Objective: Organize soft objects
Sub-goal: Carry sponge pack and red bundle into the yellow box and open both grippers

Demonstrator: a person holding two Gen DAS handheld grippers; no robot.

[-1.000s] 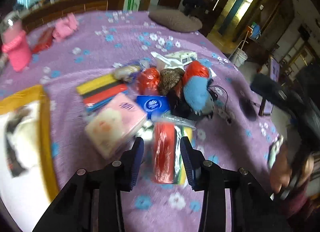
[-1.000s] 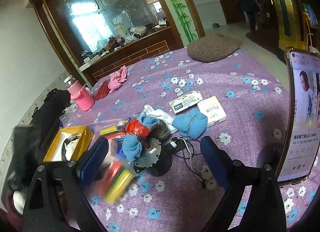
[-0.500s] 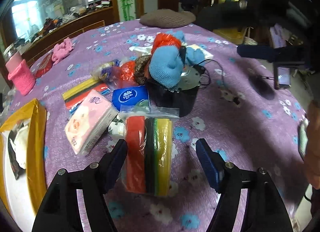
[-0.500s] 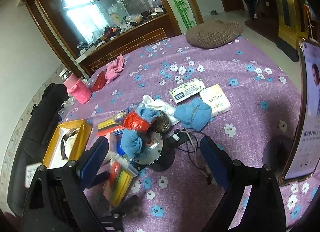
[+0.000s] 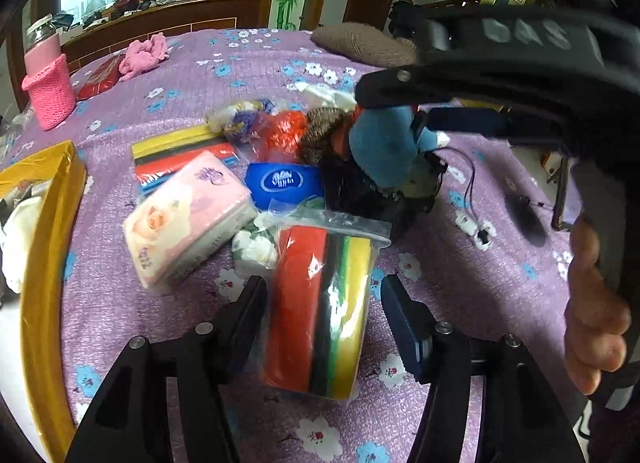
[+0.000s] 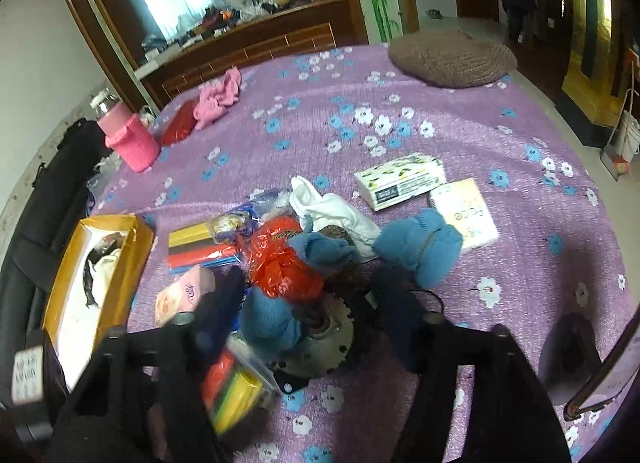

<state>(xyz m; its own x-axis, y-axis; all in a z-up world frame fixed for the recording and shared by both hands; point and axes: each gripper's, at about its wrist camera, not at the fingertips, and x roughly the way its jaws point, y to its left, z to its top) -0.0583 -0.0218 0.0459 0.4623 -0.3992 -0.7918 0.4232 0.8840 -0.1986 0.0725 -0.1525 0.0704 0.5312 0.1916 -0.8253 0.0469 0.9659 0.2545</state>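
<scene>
A bagged pack of red, green and yellow sponges [image 5: 320,311] lies on the purple flowered cloth between the open fingers of my left gripper [image 5: 322,303], untouched by them. Beyond it lie a pink tissue pack [image 5: 184,215], a blue tissue pack [image 5: 284,183], a second sponge pack [image 5: 176,151], a red bag [image 5: 284,131] and a blue sock [image 5: 384,147] on a black motor. My right gripper [image 6: 316,311] is open above the blue sock [image 6: 268,319] and red bag [image 6: 284,263]. Another blue sock [image 6: 420,247] lies to the right.
A yellow box [image 6: 64,295] with white and black items sits at the left edge. White tissue packs [image 6: 400,179] and a white cloth [image 6: 332,207] lie further back. A pink-sleeved bottle [image 6: 128,135], pink cloth [image 6: 220,95] and brown cushion [image 6: 452,55] stand far back. A phone [image 6: 612,375] stands right.
My left gripper opened, letting go of the sponge pack, which now lies on the cloth. My right gripper moved down and forward over the pile.
</scene>
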